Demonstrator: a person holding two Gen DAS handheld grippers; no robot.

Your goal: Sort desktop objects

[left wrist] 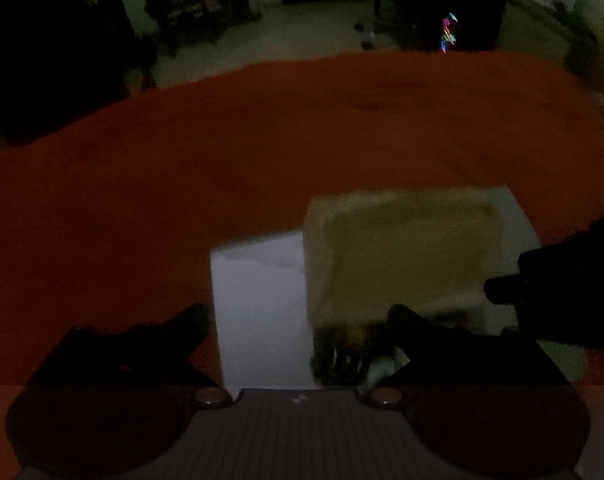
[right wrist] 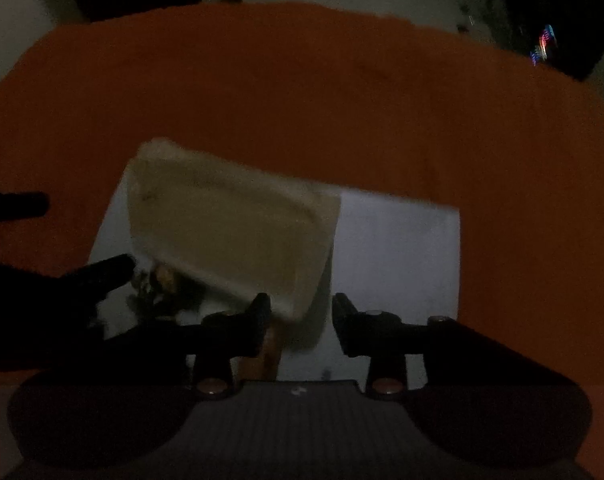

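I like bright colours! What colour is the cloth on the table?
Orange-red cloth, clearest in the right wrist view.

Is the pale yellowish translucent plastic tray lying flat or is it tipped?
Tipped. In the right wrist view the pale yellowish translucent plastic tray slants over the white sheet, its hollow inside facing the camera.

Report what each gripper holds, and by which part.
Nothing: the left gripper and right gripper both stand open around the pale tray, clear of its rim.

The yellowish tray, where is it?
The yellowish tray lies on the white sheet over the orange cloth, between both grippers.
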